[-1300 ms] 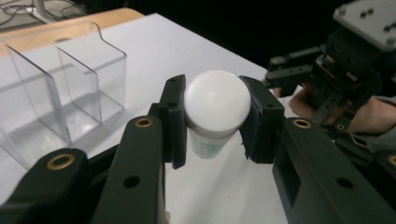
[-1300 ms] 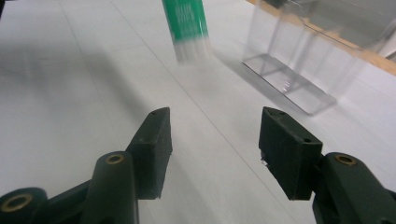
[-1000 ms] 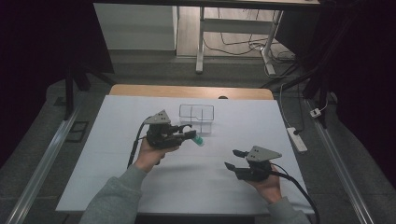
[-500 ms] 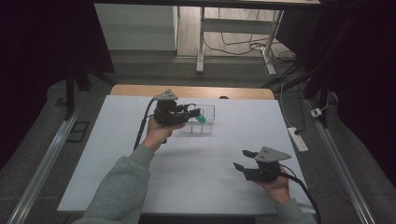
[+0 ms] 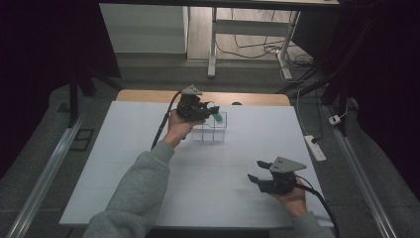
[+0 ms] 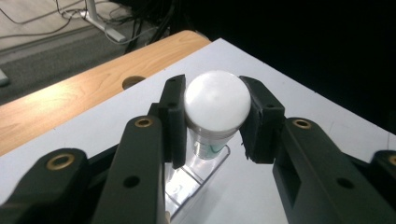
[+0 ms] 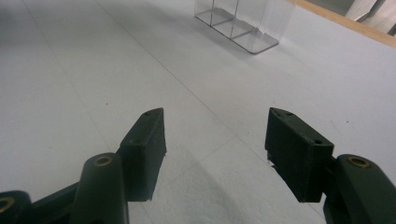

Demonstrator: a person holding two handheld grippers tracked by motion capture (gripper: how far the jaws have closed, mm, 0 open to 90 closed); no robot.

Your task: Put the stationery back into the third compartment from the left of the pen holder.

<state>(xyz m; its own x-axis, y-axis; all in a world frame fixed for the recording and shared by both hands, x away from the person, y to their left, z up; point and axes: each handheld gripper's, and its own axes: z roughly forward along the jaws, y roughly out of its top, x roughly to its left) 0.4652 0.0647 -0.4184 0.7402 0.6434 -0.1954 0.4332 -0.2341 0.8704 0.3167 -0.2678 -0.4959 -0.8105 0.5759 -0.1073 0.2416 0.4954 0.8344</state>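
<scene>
A: So what's your left gripper (image 6: pixel 212 123) got?

B: Your jaws are clamped on a bottle (image 6: pixel 216 109) with a round white cap, right over the clear rack (image 5: pixel 210 130) near the tabletop's (image 5: pixel 124 148) far edge.

A: And your right gripper (image 7: pixel 212 140)?

B: Jaws wide apart with nothing between them, just been opening a bit more, hanging low near the front right corner.

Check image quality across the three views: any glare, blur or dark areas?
High view: surroundings nearly black, the white table evenly lit, the clear acrylic rack faint. Left gripper view: the white round-capped tube is bright, almost washed out, the near black jaws soft. Right gripper view: sharp enough, with a soft shadow on the table under the open right gripper.
</scene>
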